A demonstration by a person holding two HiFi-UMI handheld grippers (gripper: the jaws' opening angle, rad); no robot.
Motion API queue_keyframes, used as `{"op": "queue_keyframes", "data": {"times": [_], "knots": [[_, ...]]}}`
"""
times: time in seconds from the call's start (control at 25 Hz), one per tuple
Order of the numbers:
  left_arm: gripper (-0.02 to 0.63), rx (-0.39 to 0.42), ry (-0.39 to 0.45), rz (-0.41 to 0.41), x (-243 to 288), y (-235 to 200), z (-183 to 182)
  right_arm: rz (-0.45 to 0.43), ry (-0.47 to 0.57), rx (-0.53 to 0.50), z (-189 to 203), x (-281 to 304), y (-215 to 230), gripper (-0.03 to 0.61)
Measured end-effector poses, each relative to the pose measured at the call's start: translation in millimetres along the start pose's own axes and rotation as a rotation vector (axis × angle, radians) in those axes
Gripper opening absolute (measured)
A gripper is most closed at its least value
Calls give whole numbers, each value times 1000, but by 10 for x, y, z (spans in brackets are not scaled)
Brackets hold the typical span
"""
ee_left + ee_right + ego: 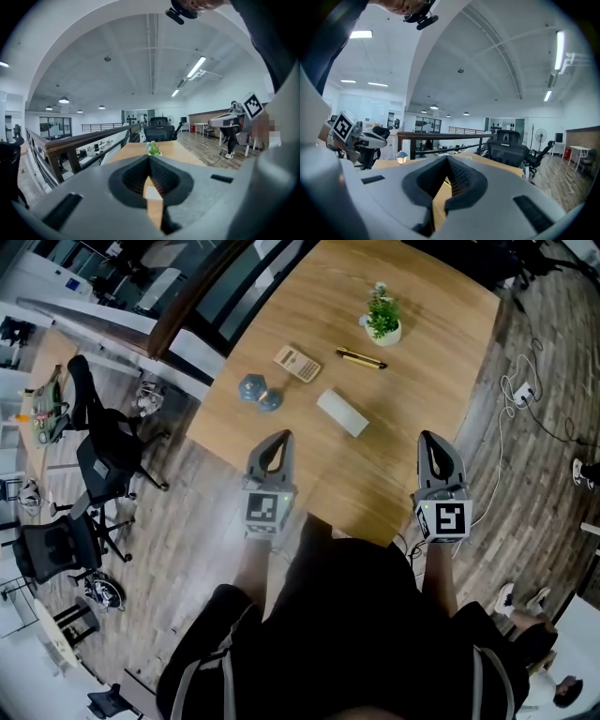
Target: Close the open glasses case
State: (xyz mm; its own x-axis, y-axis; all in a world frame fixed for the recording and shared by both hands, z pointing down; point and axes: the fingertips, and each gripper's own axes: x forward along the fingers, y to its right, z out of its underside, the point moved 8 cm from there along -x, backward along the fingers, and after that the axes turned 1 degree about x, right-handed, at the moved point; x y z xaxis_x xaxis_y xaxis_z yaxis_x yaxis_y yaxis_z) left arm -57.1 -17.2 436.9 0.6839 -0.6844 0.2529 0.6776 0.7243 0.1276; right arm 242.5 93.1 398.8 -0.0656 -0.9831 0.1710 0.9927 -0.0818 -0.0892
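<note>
A pale grey oblong glasses case lies flat near the middle of the wooden table; from above it looks like a plain block with its lid down. My left gripper hangs over the table's near edge, below and left of the case, shut with nothing in it. My right gripper is at the near right edge, also shut and empty. In the left gripper view the fingertips meet at the left gripper, with the table beyond. The right gripper view shows the right gripper closed the same way.
Beyond the case are a small potted plant, a dark pen, a tan calculator-like pad and a blue-grey rounded object. Black office chairs stand on the floor to the left; cables lie to the right.
</note>
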Motion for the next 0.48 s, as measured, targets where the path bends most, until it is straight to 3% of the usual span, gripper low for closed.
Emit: {"op": "queue_keyframes", "data": {"times": [0.48], "knots": [[-2, -1, 8, -26, -54, -58, 4, -28, 22, 36, 11, 128, -117, 12]]}}
